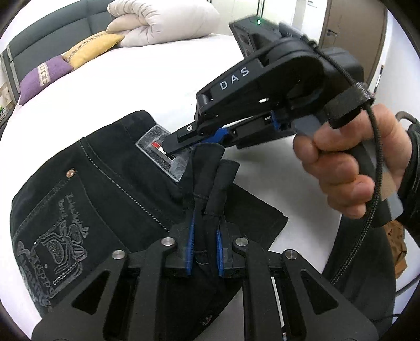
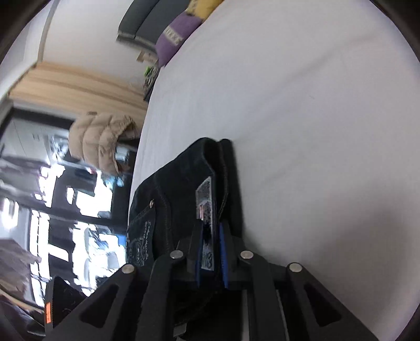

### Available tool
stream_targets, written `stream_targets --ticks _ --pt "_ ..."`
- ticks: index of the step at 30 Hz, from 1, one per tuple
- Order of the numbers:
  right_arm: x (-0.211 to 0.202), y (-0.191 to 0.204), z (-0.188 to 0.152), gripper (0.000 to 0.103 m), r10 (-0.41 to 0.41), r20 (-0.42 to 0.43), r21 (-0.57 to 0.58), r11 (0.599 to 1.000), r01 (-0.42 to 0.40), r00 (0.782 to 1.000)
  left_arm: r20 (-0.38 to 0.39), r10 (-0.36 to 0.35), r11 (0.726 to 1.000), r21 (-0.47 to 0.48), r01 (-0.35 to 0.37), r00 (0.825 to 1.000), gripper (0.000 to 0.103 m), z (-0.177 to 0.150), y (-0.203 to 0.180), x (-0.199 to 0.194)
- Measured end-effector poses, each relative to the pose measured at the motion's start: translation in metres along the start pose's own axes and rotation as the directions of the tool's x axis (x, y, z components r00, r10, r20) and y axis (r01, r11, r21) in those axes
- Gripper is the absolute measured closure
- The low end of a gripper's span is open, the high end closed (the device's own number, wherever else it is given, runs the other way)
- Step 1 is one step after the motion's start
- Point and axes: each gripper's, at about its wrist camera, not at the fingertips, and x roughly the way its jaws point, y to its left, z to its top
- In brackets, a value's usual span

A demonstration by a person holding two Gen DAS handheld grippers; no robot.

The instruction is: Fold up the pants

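Black pants [image 1: 110,183] lie on the bed [image 1: 162,78], half hidden. Left gripper [image 1: 204,251] pinches bunched fabric; right gripper [image 2: 211,251] clamps the waistband patch [image 2: 206,199], its tips buried.

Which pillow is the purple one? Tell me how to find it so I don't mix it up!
Look at the big white bed and follow it to the dark grey headboard. Two small pillows lie there beside a puffy cream duvet. The purple pillow sits farthest from the duvet, next to the yellow pillow, and has a pale patterned stripe.
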Motion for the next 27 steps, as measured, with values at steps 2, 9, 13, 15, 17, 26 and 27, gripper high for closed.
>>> stream_targets --ticks 2,9,13,15,17,26,27 --pt "-0.002 -0.008 -0.003 0.084 0.013 0.02 0.035 0.999 -0.014 1.0 0.004 -0.013 1.0 -0.011 0.013 1.0 0.086 -0.009 0.002 -0.006" --pt "-0.05 0.032 -0.017 0.072 -0.045 0.112 -0.027 0.998 0.048 0.993 0.093 -0.16 0.97 -0.171 0.174 0.983 0.083 -0.028 0.054 -0.061" --pt "-0.03 0.076 -0.031 0.072 0.004 0.032 -0.144 0.99 0.001 0.999 0.127 -0.131 0.951 -0.263 0.161 0.983 0.083 -0.047 0.082 -0.071" --pt "-0.01 0.072 -0.039 0.072 -0.038 -0.022 -0.142 0.989 0.034 0.999 0.103 -0.147 0.921 -0.348 0.174 0.984 0.083 -0.057 0.109 -0.058" --pt "0.009 0.052 -0.047 0.096 -0.1 -0.059 -0.077 0.993 0.095 0.993 0.11 -0.161 0.886 -0.421 0.192 0.981 0.083 -0.065 0.134 -0.051" --pt "0.002 0.017 -0.061 0.103 -0.022 0.001 0.045 0.999 0.022 1.0 0.195 -0.144 0.821 -0.524 0.227 0.97 0.083 -0.027 0.241 -0.022" --pt "0.002 0.012 -0.062 0.103 -0.012 0.004 0.056 0.998 0.011 1.0 0.179 -0.17 0.806 -0.54 0.242 0.969 0.083 -0.03 0.247 -0.01"
